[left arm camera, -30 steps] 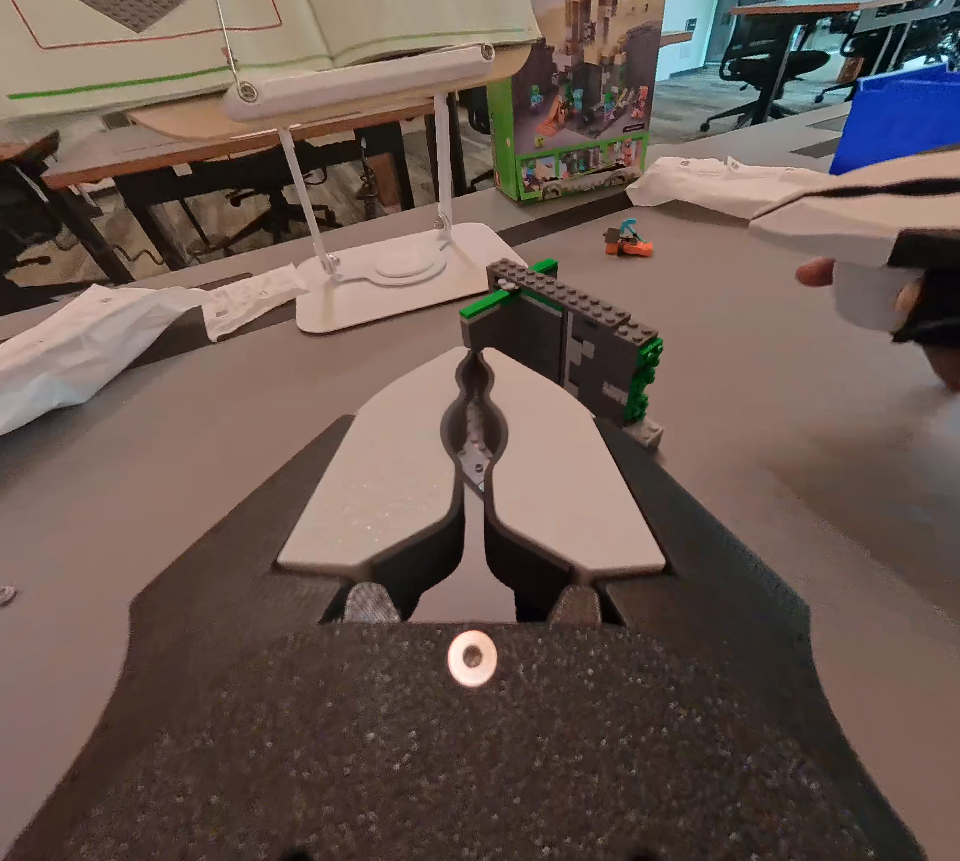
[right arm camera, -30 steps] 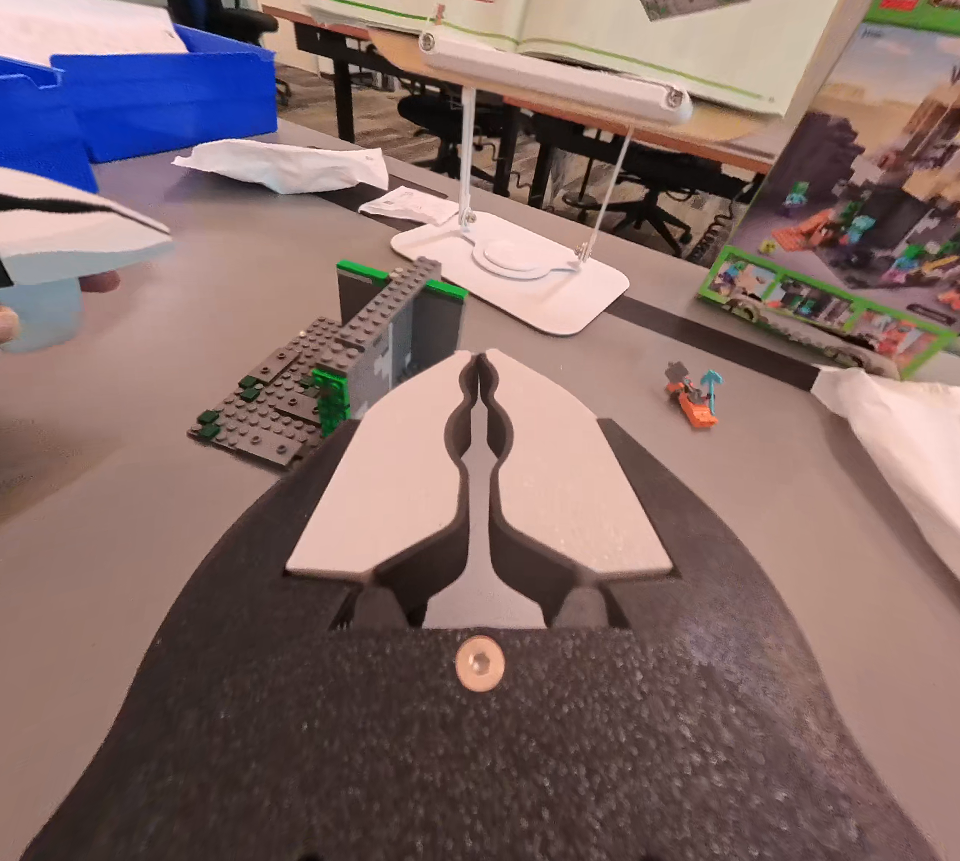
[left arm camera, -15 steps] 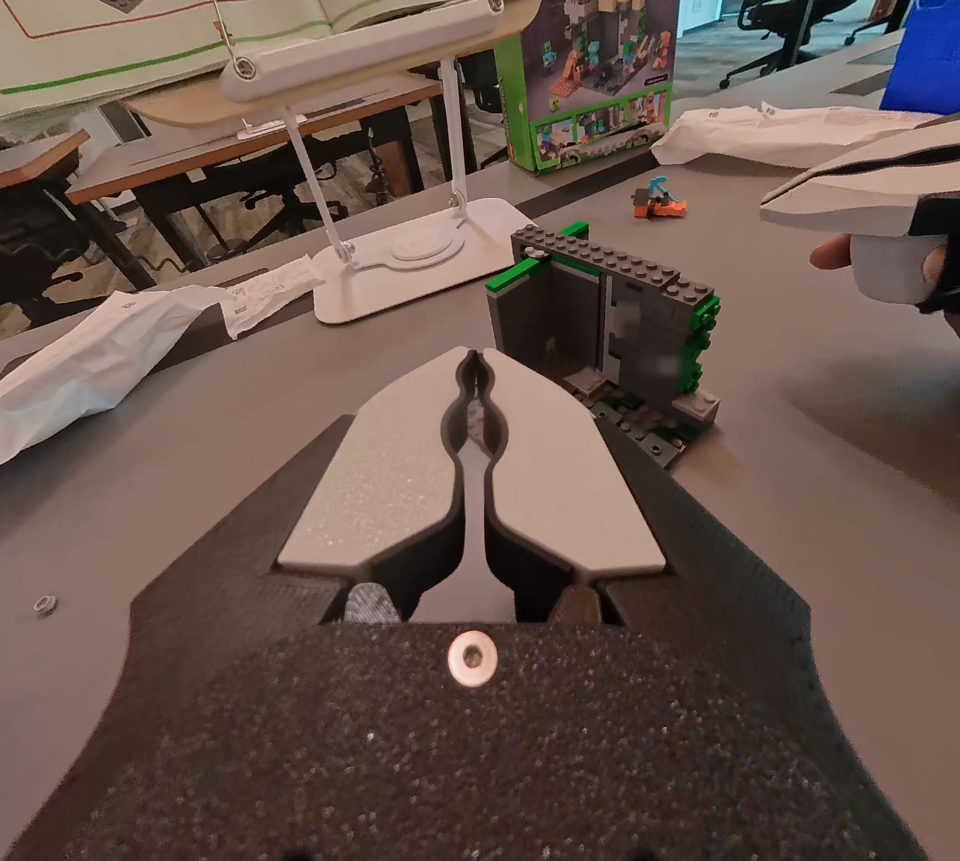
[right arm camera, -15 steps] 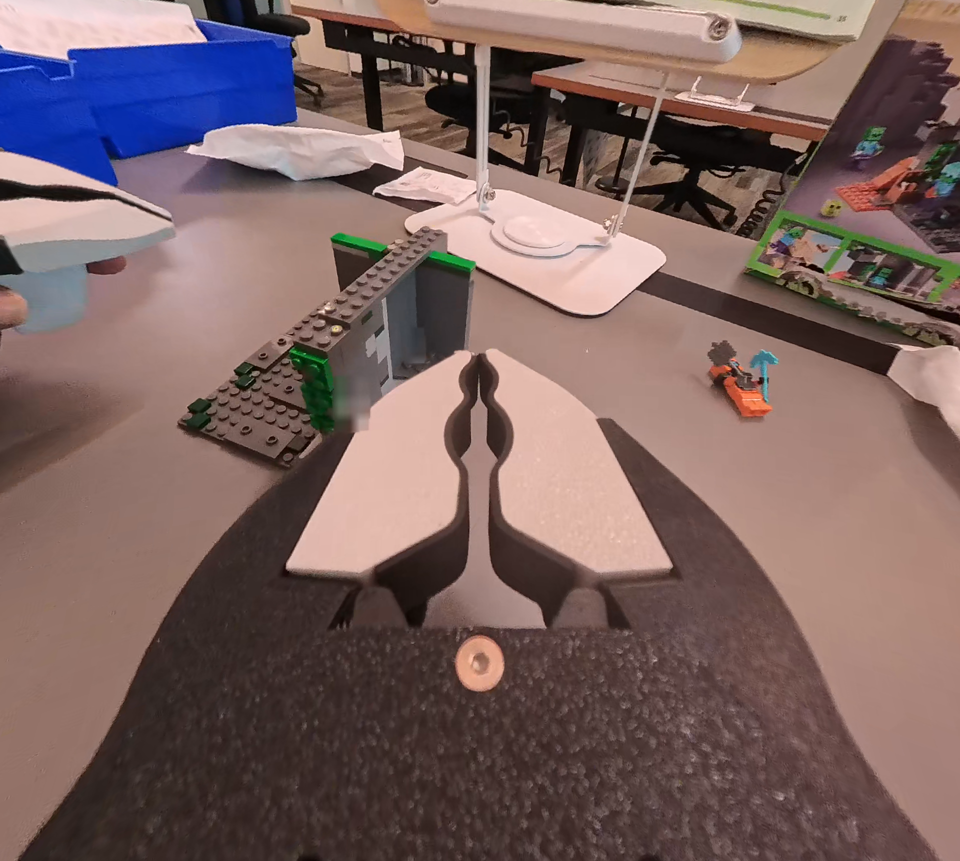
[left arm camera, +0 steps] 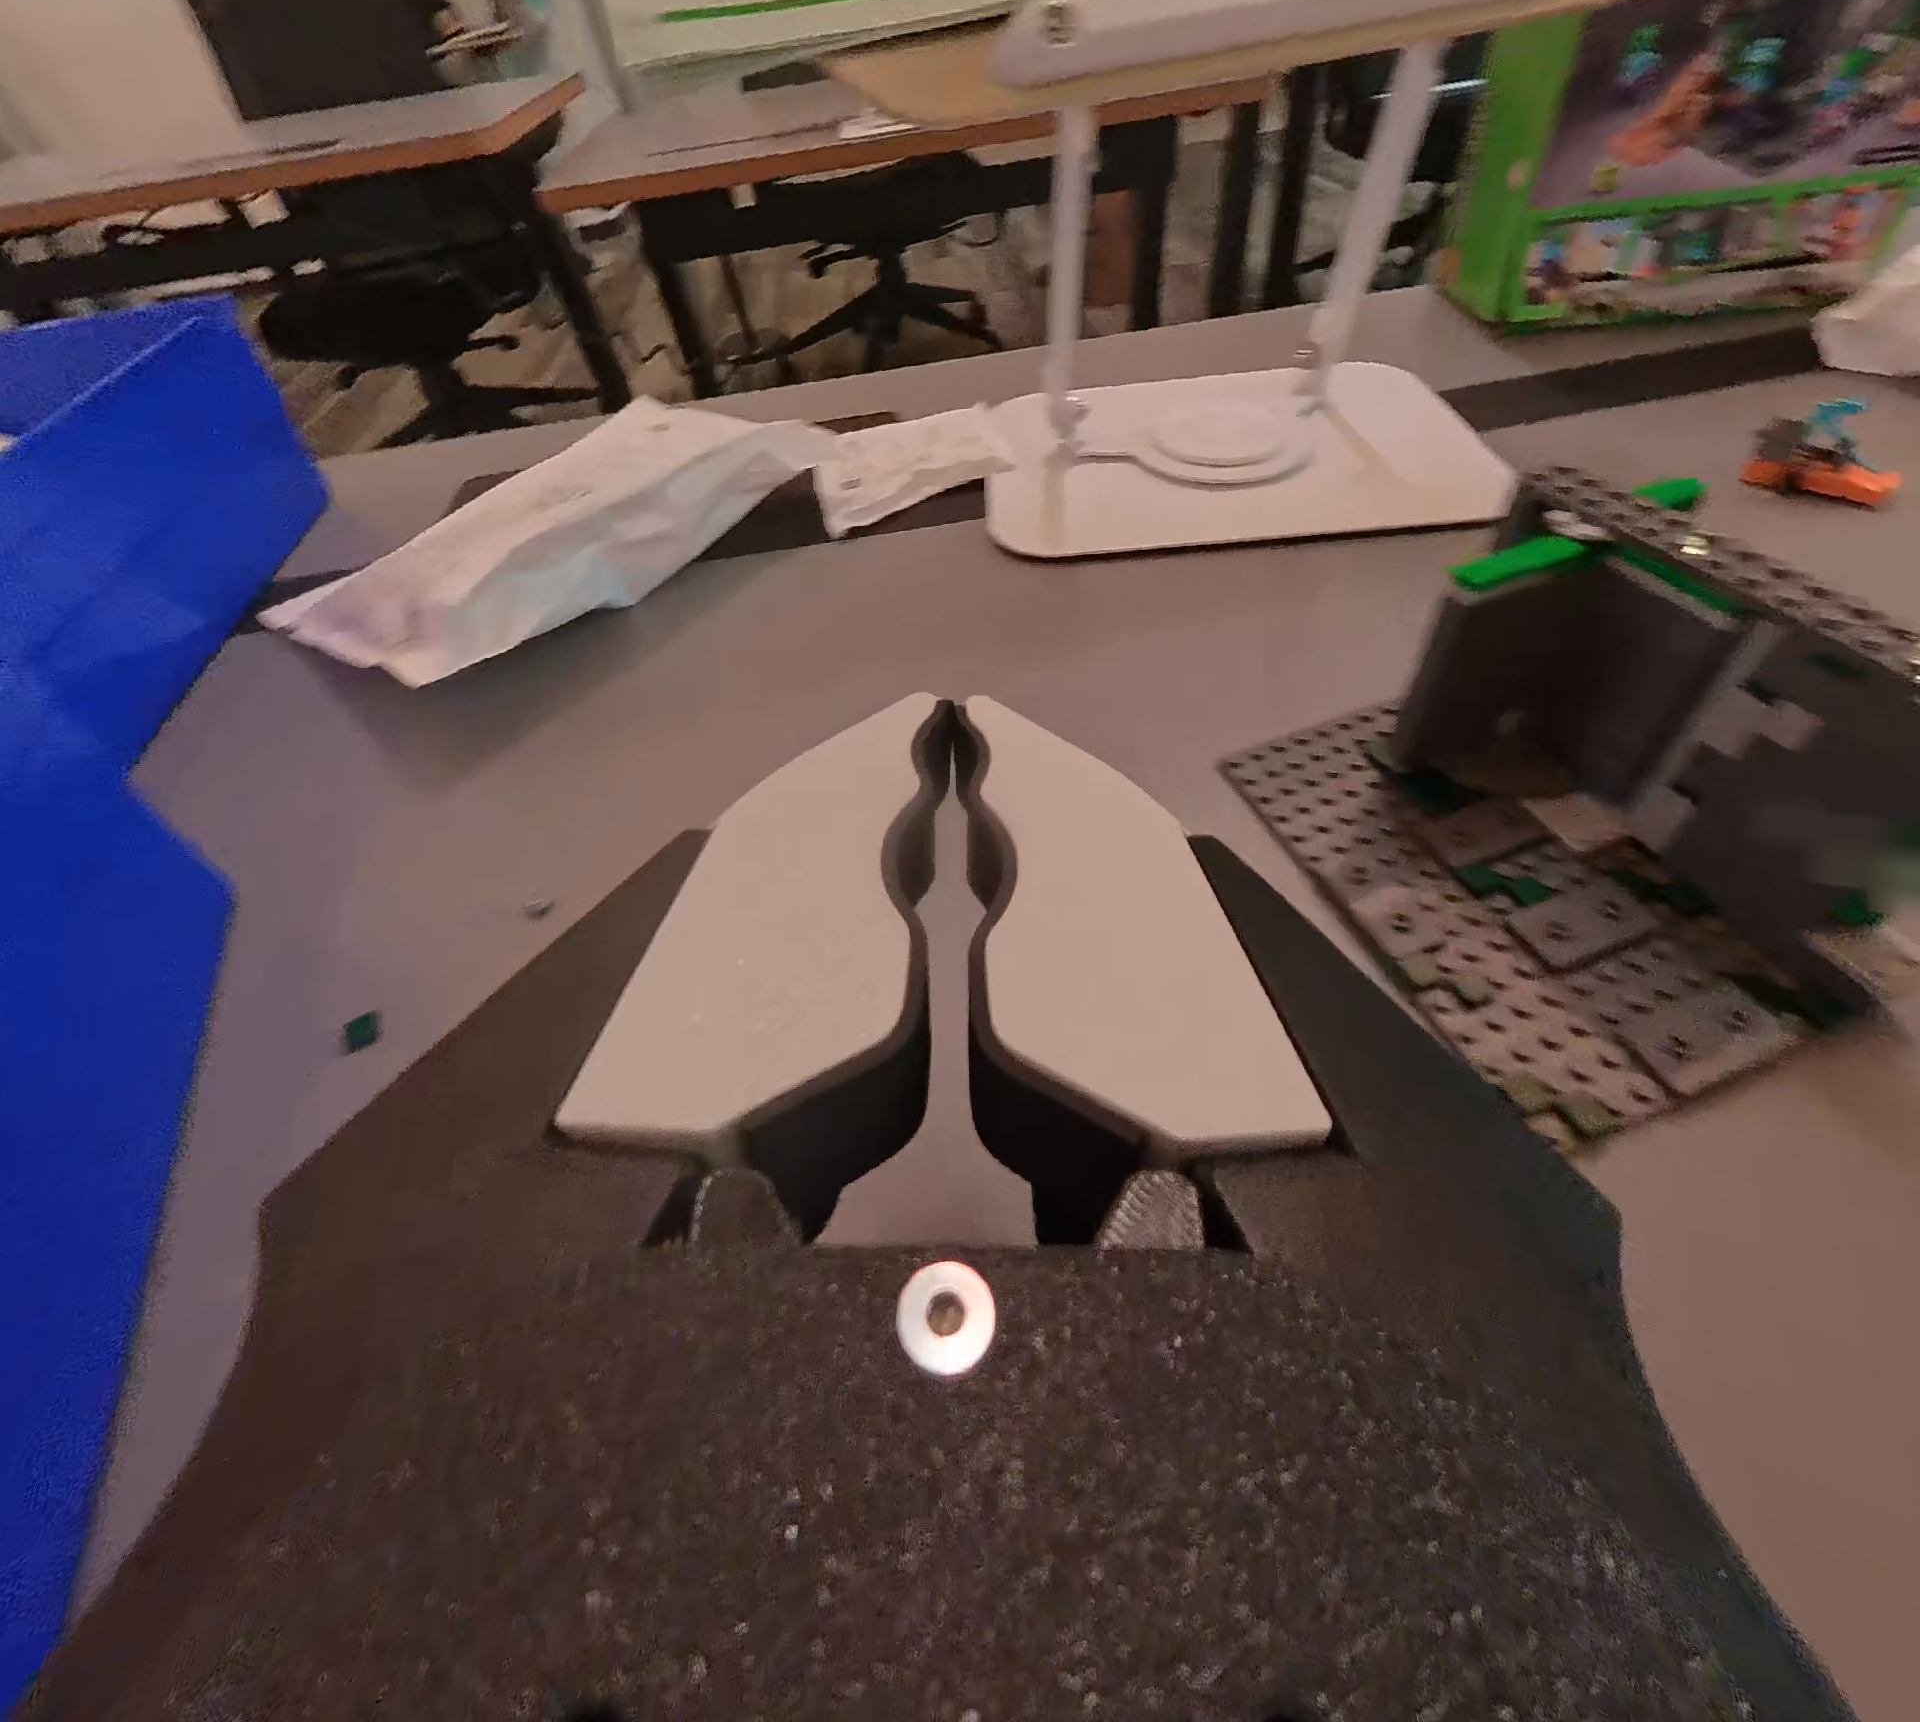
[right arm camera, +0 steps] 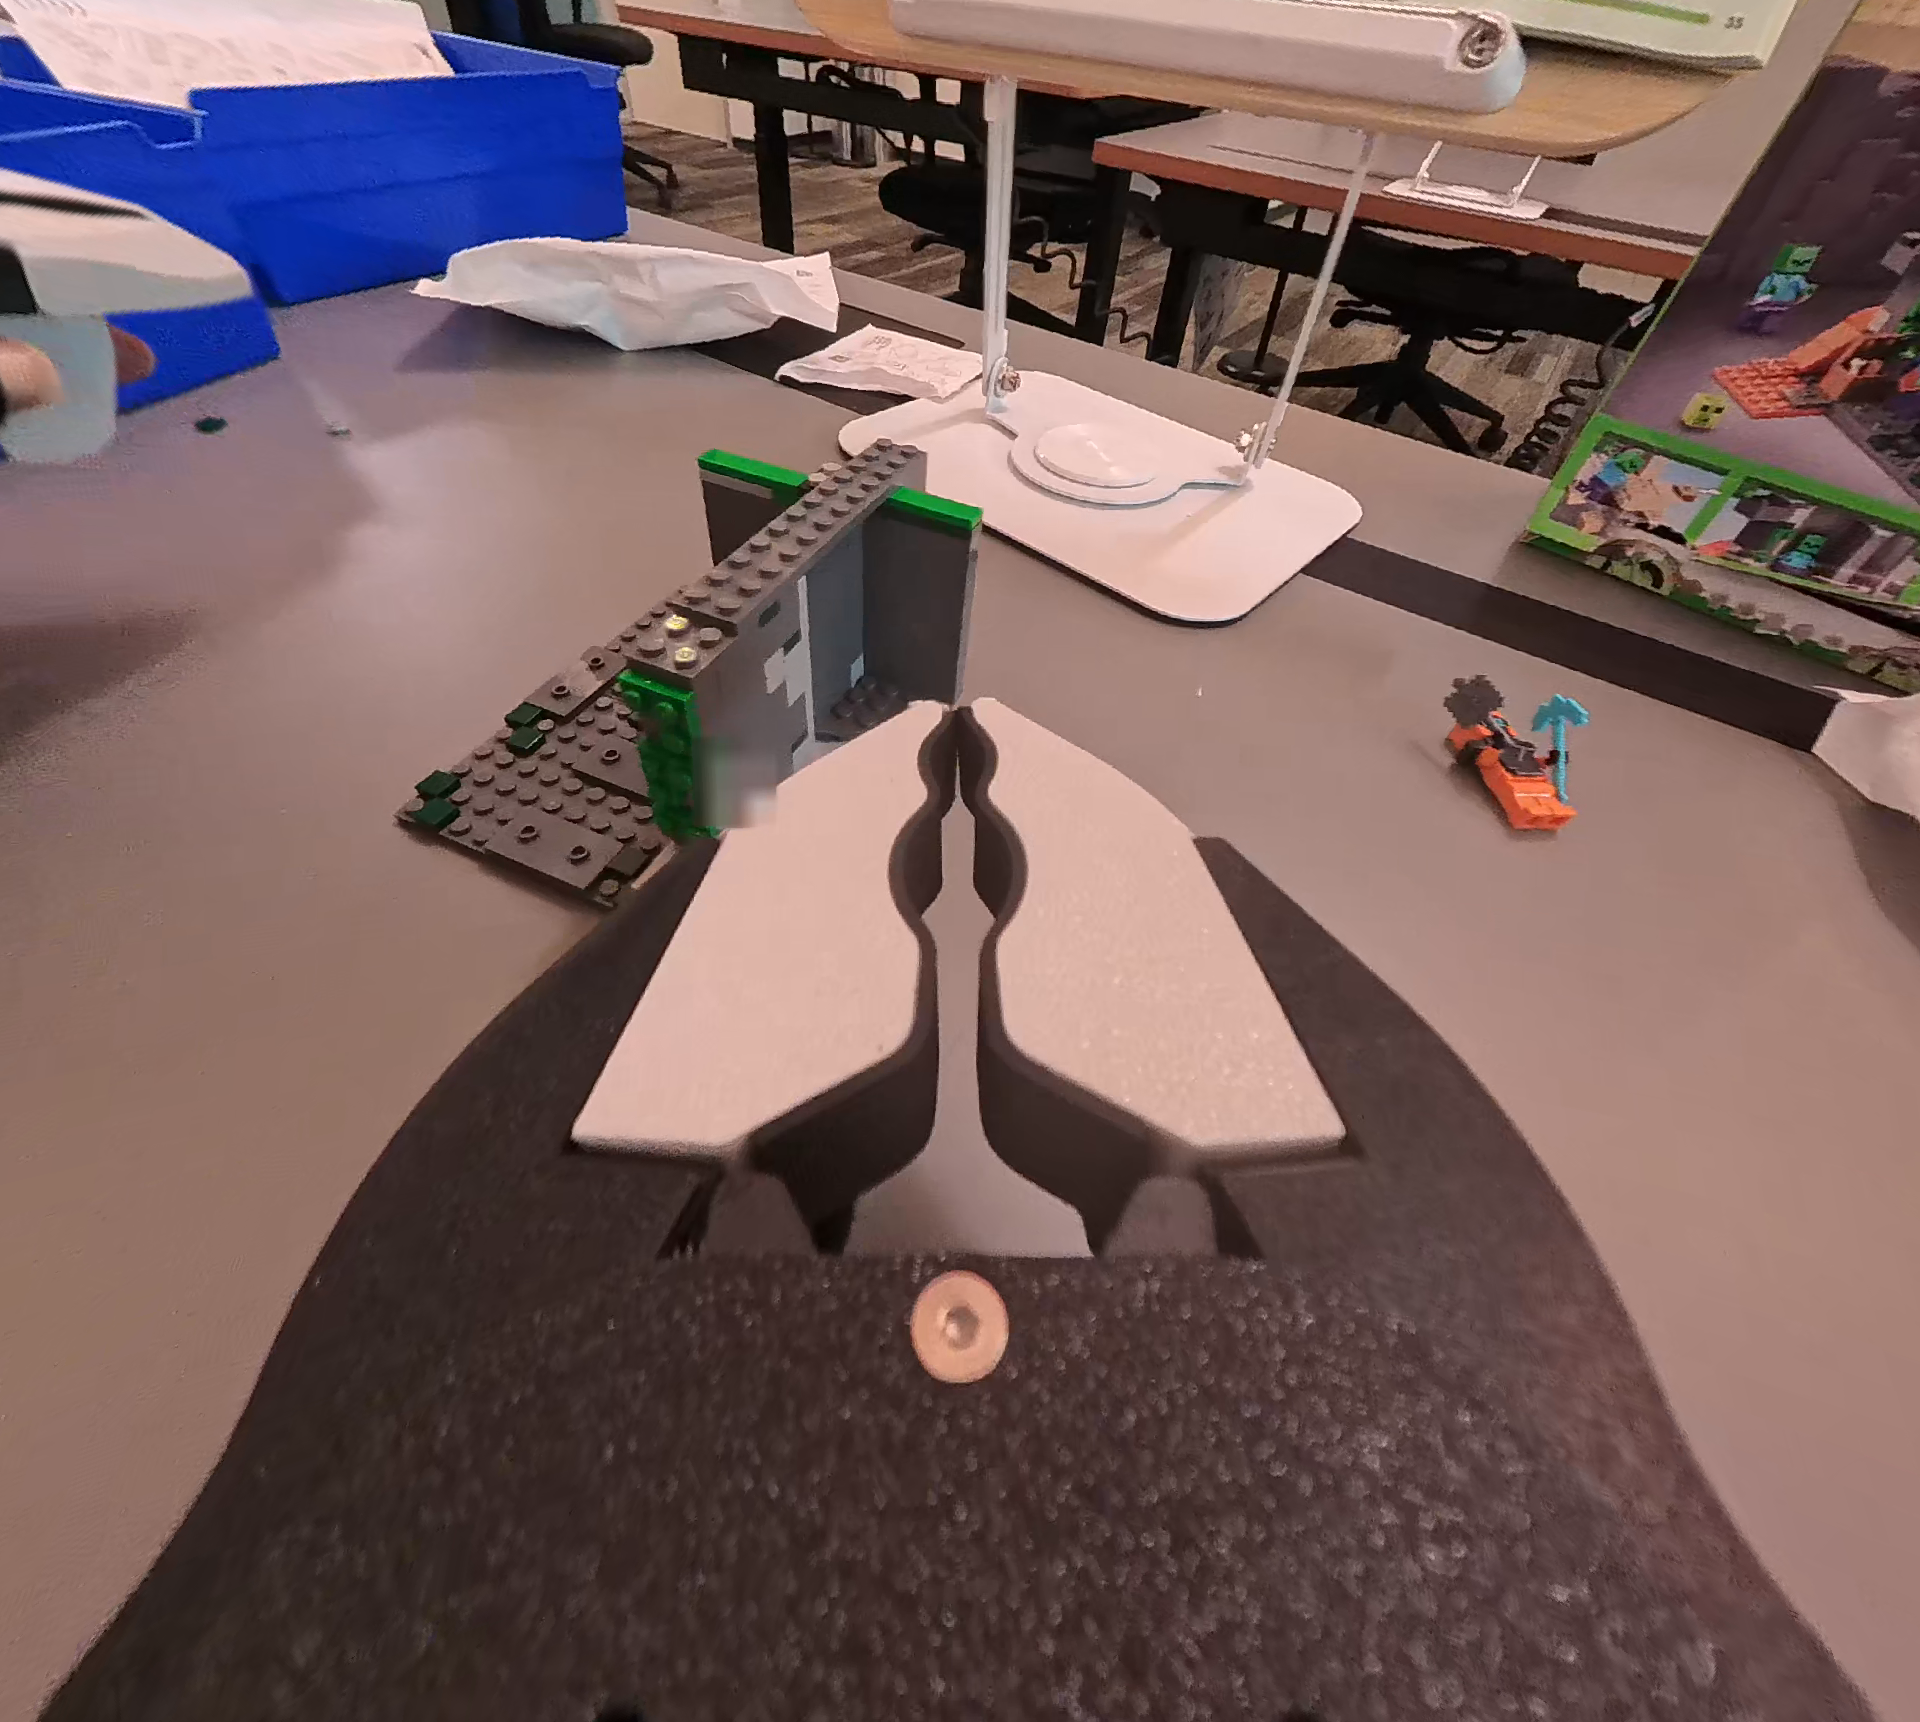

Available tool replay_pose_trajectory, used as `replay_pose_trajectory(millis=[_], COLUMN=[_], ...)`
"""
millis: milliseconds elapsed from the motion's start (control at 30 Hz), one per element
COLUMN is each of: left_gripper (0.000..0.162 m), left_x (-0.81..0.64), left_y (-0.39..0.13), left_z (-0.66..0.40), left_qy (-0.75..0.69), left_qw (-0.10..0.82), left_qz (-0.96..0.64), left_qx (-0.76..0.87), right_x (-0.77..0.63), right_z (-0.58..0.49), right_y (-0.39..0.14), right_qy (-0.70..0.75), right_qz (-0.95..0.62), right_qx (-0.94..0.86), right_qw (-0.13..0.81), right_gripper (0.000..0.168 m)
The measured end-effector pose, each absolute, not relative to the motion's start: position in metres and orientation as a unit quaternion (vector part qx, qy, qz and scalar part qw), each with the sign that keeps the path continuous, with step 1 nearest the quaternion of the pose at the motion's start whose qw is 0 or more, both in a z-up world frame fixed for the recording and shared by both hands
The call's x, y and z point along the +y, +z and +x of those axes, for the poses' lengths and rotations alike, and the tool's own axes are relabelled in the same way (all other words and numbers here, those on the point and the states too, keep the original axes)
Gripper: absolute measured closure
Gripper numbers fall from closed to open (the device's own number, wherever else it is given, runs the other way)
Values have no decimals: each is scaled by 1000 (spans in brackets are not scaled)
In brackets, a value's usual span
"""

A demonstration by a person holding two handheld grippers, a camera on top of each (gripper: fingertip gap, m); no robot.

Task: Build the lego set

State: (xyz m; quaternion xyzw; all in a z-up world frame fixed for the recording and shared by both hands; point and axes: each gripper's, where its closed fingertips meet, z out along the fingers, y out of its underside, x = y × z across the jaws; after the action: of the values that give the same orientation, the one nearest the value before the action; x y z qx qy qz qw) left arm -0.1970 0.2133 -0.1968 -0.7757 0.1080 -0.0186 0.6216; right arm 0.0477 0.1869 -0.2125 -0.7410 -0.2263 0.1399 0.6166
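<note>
surface (right arm camera: pixel 1299 841): grey | lego build (right arm camera: pixel 727 685): walled baseplate seen at 11 o'clock just beyond right tongs (right arm camera: pixel 954 716), at 2 o'clock from left tongs (left arm camera: pixel 951 708); wall's long axis runs away from the right | nearer: right, judged | both tongs: pressed together, nothing pinched

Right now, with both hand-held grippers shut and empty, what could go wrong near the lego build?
1. The right hand-held gripper sits close to the lego build's tall wall and could tip it.
2. Tiny loose pieces near the blue bin could be swept off the grey table.
</note>
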Motion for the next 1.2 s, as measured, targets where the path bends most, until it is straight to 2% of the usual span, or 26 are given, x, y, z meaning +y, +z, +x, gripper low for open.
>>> replay_pose_trajectory(millis=[167, 233, 367, 700, 933, 1033, 1200], left_gripper=[150, 140, 133, 136, 145, 154, 156], left_x=[226, 232, 245, 263, 274, 275, 272], left_y=[-204, -217, -251, -295, -296, -296, -295], left_z=[-265, -288, -323, -333, -330, -327, -315], left_qy=[7, 0, 18, 2, -6, -18, -22], left_qw=[582, 540, 461, 351, 333, 331, 338], left_qz=[-812, -841, -887, -935, -942, -942, -938], left_qx=[46, 28, 25, 47, 52, 51, 76], right_x=[183, 183, 182, 180, 179, 179, 179], right_z=[43, 42, 40, 38, 39, 39, 39], right_y=[-216, -217, -219, -222, -224, -225, -226], right_qy=[135, 134, 136, 153, 156, 157, 157], right_qz=[-741, -741, -743, -750, -754, -756, -757], right_qx=[-242, -248, -254, -257, -259, -259, -260], right_qw=[611, 609, 604, 590, 583, 581, 578], right_gripper=[168, 168, 168, 168, 168, 168, 168])
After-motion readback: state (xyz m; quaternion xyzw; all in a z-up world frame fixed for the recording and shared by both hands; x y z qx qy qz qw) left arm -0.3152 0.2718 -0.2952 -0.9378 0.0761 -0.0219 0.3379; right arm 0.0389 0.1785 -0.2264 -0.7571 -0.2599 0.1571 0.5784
